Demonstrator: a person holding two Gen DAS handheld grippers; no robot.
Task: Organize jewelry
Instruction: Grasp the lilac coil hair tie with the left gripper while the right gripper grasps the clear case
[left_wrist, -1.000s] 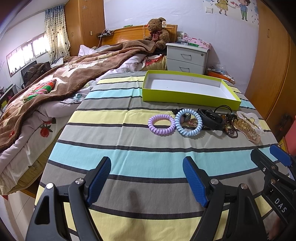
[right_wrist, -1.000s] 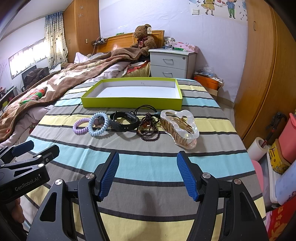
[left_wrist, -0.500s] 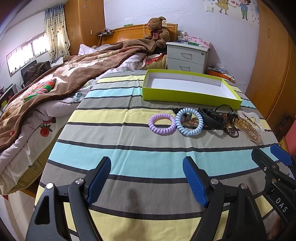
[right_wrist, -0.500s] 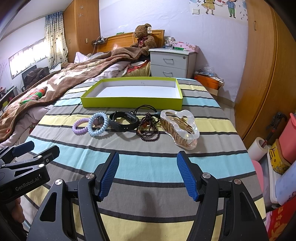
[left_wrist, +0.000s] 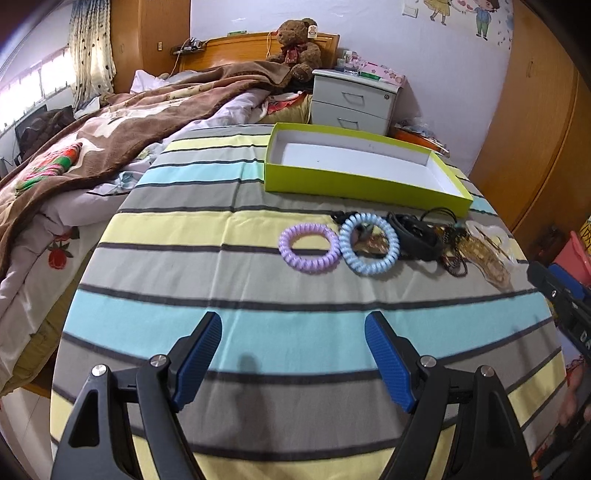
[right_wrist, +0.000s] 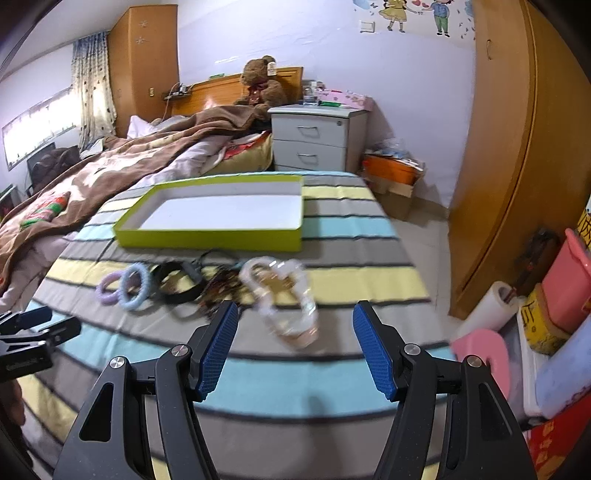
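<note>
**Right tongs close in on the clear hair claw**

Over the last second the right tongs (right_wrist: 293, 345) have moved forward and swung toward the clear hair claw (right_wrist: 282, 301), which now lies just ahead of the spread jaws; the view is blurred with motion. The left tongs (left_wrist: 293, 356) have barely shifted and hang released over the striped desk (left_wrist: 258, 325), well short of the jewelry. This suggests the claw is the first piece to be picked up.

The jewelry lies in a row in front of the green box (left_wrist: 354, 184), whose white inside is bare: a purple coil tie (left_wrist: 309, 249) touching a blue coil tie (left_wrist: 369, 244), then a black band (left_wrist: 415, 236), dark beads (left_wrist: 454, 254) and the claw at the right end.
</note>
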